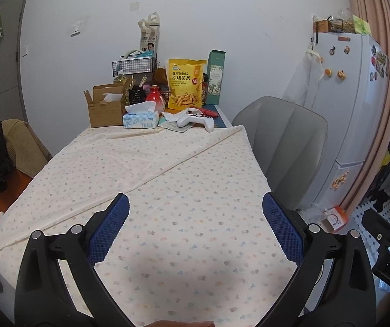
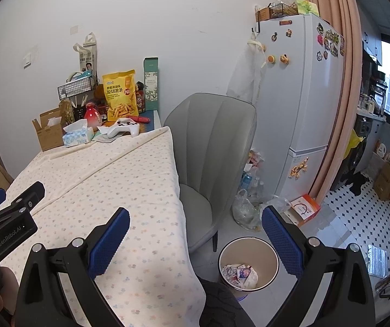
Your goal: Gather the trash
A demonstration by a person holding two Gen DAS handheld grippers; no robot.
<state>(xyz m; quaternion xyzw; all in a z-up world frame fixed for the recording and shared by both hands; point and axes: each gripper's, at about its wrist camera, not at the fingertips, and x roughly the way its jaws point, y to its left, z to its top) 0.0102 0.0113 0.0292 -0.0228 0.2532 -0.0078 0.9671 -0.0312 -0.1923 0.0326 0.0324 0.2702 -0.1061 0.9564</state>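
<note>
both claws, left claw (image 1: 195, 204) and right claw (image 2: 195, 218), hang spread and empty over the cloth-covered desk (image 1: 167, 169). crumpled trash (image 2: 240, 272) sits in the upright bin (image 2: 249, 242) on the floor beside the grey chair (image 2: 211, 147); its long axis cannot be told.

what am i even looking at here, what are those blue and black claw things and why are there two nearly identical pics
The claws are handheld two-finger grippers, one in each of a person's hands, each with a fisheye camera looking along its blue fingers. One picture is from the left gripper, the other from the right gripper. Both are open and hold nothing.

Below them is a table under a flowered cloth. At its far end sit a tissue box, a white game controller, a yellow snack bag and an open cardboard box.

The right view also shows a grey chair, a fridge and a floor bin with wrappers inside.
</note>
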